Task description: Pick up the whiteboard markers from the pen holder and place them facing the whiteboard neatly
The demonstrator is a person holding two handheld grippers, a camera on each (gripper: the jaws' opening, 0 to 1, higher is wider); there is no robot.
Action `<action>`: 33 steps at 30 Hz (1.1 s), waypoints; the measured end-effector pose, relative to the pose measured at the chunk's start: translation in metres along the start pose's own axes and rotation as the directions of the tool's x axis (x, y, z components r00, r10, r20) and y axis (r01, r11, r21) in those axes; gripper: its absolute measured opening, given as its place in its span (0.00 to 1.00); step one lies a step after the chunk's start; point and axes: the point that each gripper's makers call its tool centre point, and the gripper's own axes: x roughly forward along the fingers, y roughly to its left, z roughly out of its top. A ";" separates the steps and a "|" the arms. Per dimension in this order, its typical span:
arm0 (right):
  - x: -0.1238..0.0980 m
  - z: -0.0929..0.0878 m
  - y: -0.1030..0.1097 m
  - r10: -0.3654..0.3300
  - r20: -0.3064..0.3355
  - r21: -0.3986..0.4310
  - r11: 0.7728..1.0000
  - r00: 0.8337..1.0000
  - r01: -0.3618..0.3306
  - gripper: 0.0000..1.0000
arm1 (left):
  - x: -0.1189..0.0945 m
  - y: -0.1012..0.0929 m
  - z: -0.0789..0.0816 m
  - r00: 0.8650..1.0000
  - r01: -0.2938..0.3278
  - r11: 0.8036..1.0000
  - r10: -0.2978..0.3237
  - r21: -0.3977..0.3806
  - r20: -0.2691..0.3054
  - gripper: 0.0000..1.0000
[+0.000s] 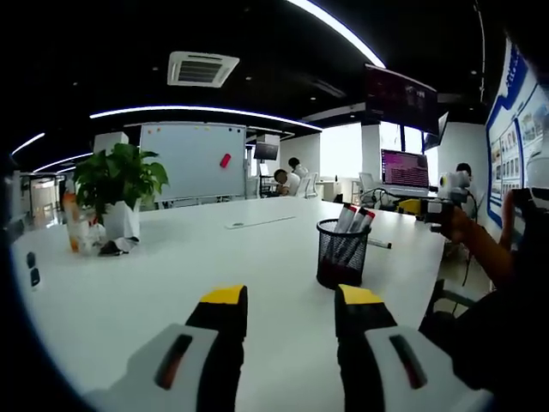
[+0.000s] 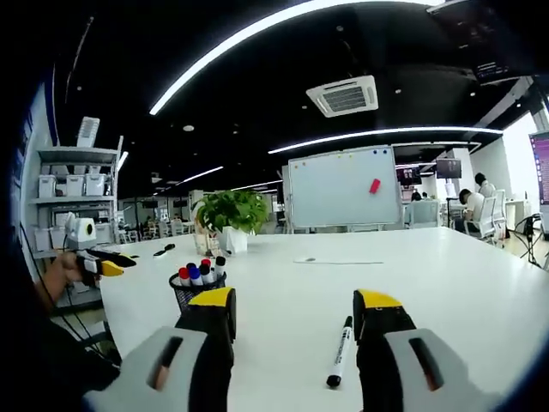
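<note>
Standing capped in the mesh pen holder (image 2: 196, 290) left of centre on the white bench (image 2: 446, 283), the whiteboard markers (image 2: 200, 271) look light, stiff and slick, best pinched mid-barrel; both left tongs (image 1: 290, 307) and right tongs (image 2: 294, 311) gape empty.

The pen holder (image 2: 196, 290) has its near lower part hidden behind the right gripper (image 2: 294, 315) in the right gripper view. The markers (image 1: 352, 220) stand half sunk in the mesh in the left gripper view, caps too small to tell colours apart there
</note>
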 end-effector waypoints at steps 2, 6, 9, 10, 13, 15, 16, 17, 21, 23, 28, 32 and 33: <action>-0.001 0.001 -0.002 -0.019 0.004 -0.015 1.000 1.000 0.019 0.62 | 0.000 -0.001 0.003 1.000 0.004 1.000 -0.004 -0.007 0.011 0.45; -0.004 0.002 -0.006 -0.027 0.012 -0.010 1.000 1.000 0.027 0.59 | 0.000 -0.002 0.003 1.000 0.016 0.999 -0.016 -0.037 0.013 0.46; -0.007 0.003 -0.008 -0.028 0.013 0.007 1.000 1.000 0.028 0.47 | 0.001 -0.003 0.004 1.000 0.011 0.999 -0.011 -0.030 0.024 0.48; -0.007 0.004 -0.008 -0.024 0.021 0.019 1.000 0.999 0.024 0.49 | 0.001 -0.003 0.004 1.000 0.012 1.000 -0.012 -0.027 0.023 0.48; -0.008 0.008 -0.005 -0.014 0.048 0.010 1.000 0.999 0.014 0.55 | 0.002 -0.005 0.004 1.000 0.018 0.999 -0.018 -0.030 0.026 0.49; -0.007 0.012 0.001 0.009 0.057 -0.018 1.000 0.998 -0.008 0.55 | 0.002 -0.006 0.004 0.999 0.020 0.999 -0.020 -0.034 0.028 0.49; -0.007 0.013 0.003 0.021 0.062 -0.032 0.999 0.998 -0.019 0.55 | 0.002 -0.006 0.004 0.999 0.021 0.999 -0.020 -0.035 0.029 0.49; -0.007 0.013 0.007 0.037 0.055 -0.060 0.998 0.998 -0.033 0.54 | 0.002 -0.006 0.004 0.999 0.020 0.999 -0.019 -0.033 0.028 0.50; -0.006 0.015 0.018 0.060 0.058 -0.072 0.996 0.997 -0.055 0.43 | 0.002 -0.007 0.005 0.999 0.019 0.999 -0.018 -0.026 0.030 0.51; -0.006 0.017 0.025 0.088 0.072 -0.057 0.995 0.994 -0.084 0.41 | 0.002 -0.006 0.005 0.999 0.017 1.000 -0.017 -0.023 0.027 0.51; -0.005 0.018 0.029 0.097 0.069 -0.072 0.993 0.993 -0.092 0.41 | 0.002 -0.006 0.000 1.000 0.018 1.000 -0.018 -0.007 0.006 0.50; -0.003 0.020 0.034 0.104 0.069 -0.082 0.992 0.992 -0.098 0.41 | 0.003 -0.006 -0.011 0.998 0.007 0.999 -0.005 0.042 -0.055 0.50; -0.002 0.019 0.036 0.102 0.063 -0.095 0.991 0.993 -0.095 0.41 | 0.003 -0.005 -0.012 0.998 0.004 0.999 -0.001 0.039 -0.058 0.50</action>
